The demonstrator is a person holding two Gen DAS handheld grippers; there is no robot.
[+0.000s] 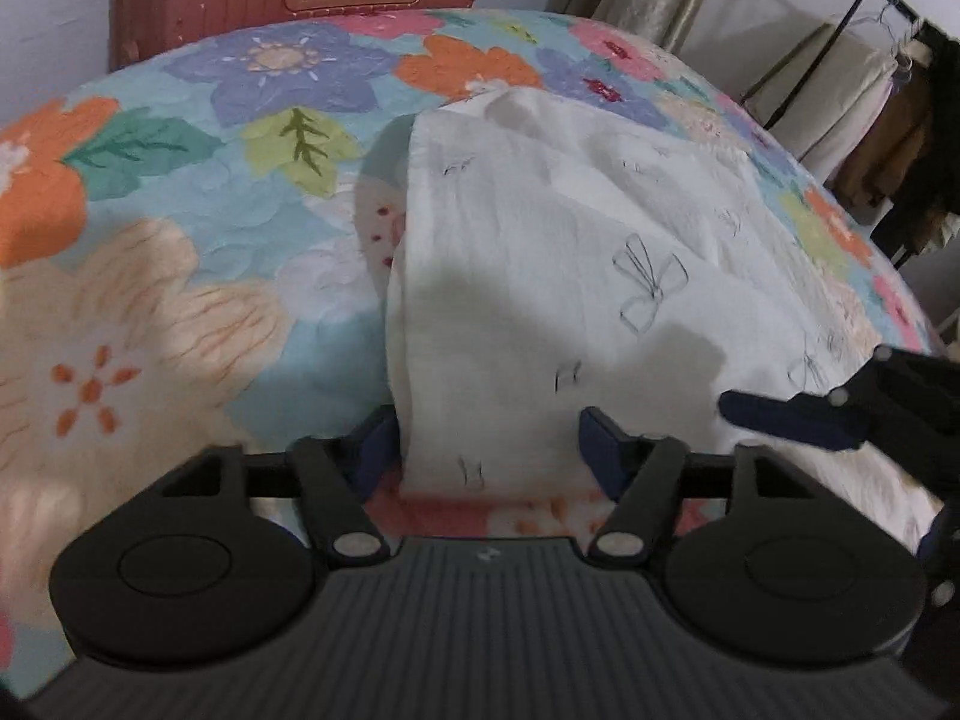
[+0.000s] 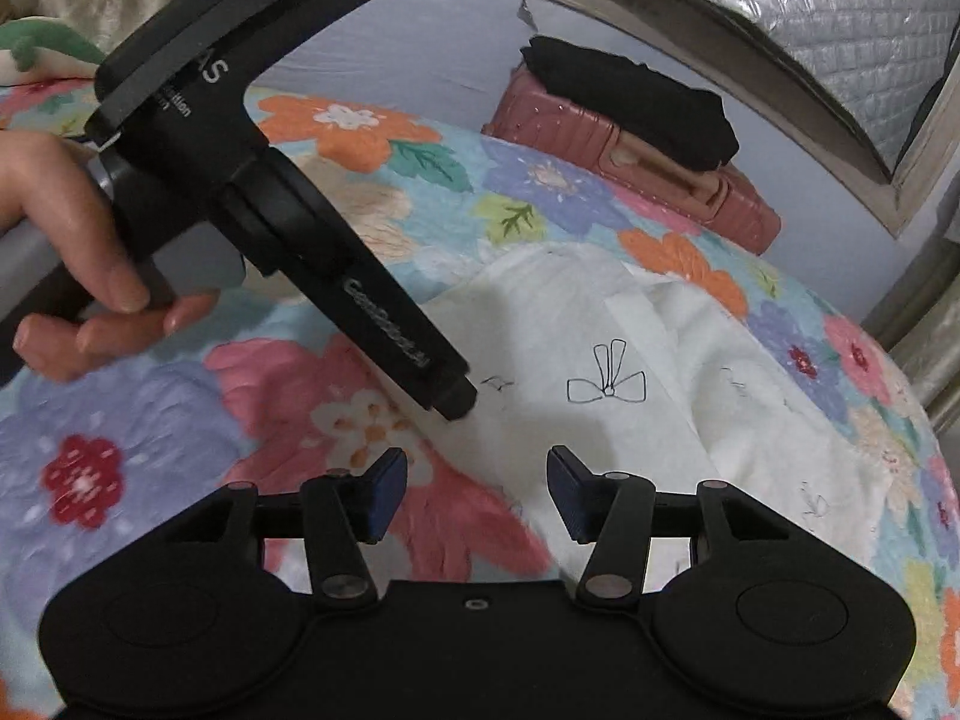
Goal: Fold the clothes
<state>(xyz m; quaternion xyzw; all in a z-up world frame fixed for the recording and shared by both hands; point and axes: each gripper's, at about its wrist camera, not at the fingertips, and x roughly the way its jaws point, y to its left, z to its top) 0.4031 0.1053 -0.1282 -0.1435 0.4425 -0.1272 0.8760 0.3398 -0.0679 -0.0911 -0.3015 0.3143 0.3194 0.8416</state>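
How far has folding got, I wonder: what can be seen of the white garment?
The white garment looks like thin, soft cotton printed with sparse black line-drawn bows. It lies partly folded and rumpled on the floral bedspread, left edge doubled over. Its near end sits between the fingers of the open left gripper.

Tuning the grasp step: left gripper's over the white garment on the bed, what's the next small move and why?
Probably close the left gripper on the white garment: its fingers stand apart with the garment's near edge between them, not yet pinched. The right gripper is open and empty beside it.
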